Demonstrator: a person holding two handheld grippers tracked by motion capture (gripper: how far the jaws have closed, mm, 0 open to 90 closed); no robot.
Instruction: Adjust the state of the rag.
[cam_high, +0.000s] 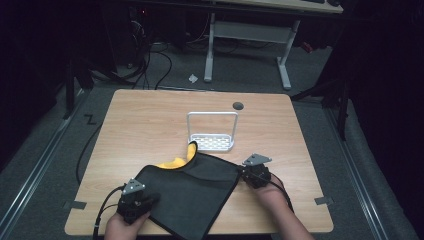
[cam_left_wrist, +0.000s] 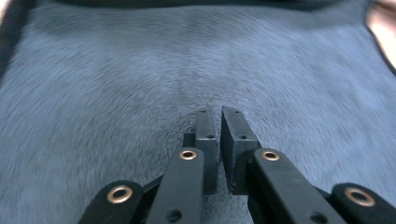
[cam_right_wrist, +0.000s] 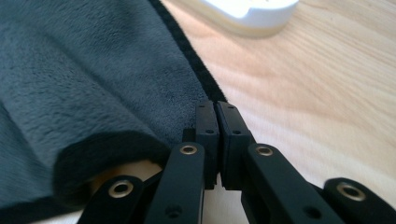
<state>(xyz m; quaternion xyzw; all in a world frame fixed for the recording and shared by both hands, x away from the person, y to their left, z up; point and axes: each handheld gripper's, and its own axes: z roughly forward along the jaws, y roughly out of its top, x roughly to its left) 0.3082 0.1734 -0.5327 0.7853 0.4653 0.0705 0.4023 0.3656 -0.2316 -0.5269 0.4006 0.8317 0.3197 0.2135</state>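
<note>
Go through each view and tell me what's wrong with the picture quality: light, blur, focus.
High view: the table is lit, the room around it nearly black. Left gripper view: the grey cloth is smeared with blur, the fingers sharp. Right gripper view: bright and warm; the white rack at the top is overexposed and soft.

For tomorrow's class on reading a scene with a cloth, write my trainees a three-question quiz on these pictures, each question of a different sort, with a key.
1. True or false: both grippers have their jaws closed on the dark grey cloth.
2. What colour shows where the cloth's far corner is turned over?
A) red B) yellow C) green
3. Which thing stands on the table just beyond the cloth?

Key
1. True: the left gripper pinches the cloth's surface, and the right gripper pinches its black-bound edge.
2. B, yellow.
3. The white rack, a perforated base with a tall loop handle.
</note>
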